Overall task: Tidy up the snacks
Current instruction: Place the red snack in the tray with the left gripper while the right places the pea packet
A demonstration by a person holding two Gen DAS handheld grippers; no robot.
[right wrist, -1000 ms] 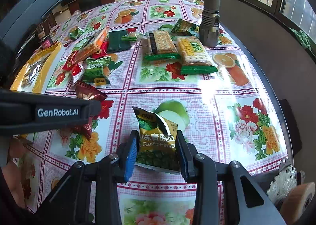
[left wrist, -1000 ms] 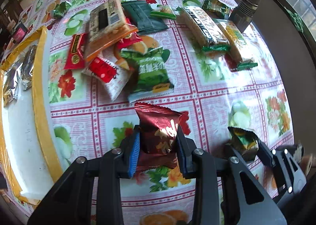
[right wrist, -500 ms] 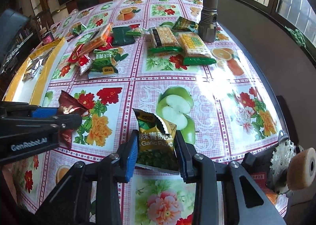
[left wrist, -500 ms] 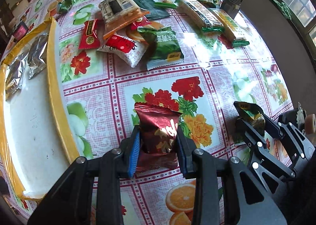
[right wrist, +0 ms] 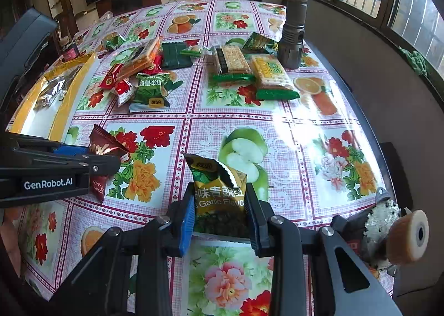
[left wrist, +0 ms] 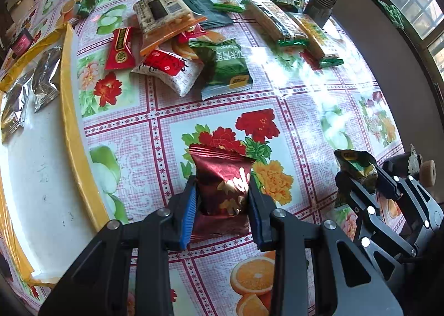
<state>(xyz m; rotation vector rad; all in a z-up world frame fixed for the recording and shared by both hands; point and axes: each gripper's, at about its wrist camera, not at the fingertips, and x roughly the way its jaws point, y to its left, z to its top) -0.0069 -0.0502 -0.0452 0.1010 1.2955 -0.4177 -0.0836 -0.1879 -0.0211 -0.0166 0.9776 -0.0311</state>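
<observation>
My left gripper [left wrist: 222, 194] is shut on a dark red foil snack packet [left wrist: 222, 180] and holds it above the floral tablecloth. My right gripper [right wrist: 219, 199] is shut on a yellow-green garlic pea packet [right wrist: 219, 191], also held above the table. Each gripper shows in the other view: the right gripper [left wrist: 360, 177] at the right, the left gripper [right wrist: 108, 158] at the left. A yellow-rimmed white tray [left wrist: 72, 133] with silver packets [left wrist: 44, 77] lies to the left. A pile of loose snack packets [left wrist: 177, 50] lies further back.
Two cracker packs [right wrist: 249, 69] lie at the back right beside a grey metal flashlight [right wrist: 294, 30] standing upright. A small green packet [right wrist: 112, 41] and a dark jar [right wrist: 69, 51] sit at the far left. The table edge runs along the right, by a window wall.
Both grippers have drawn back toward the near table edge with their packets still held. The snack pile and tray now look farther away.
</observation>
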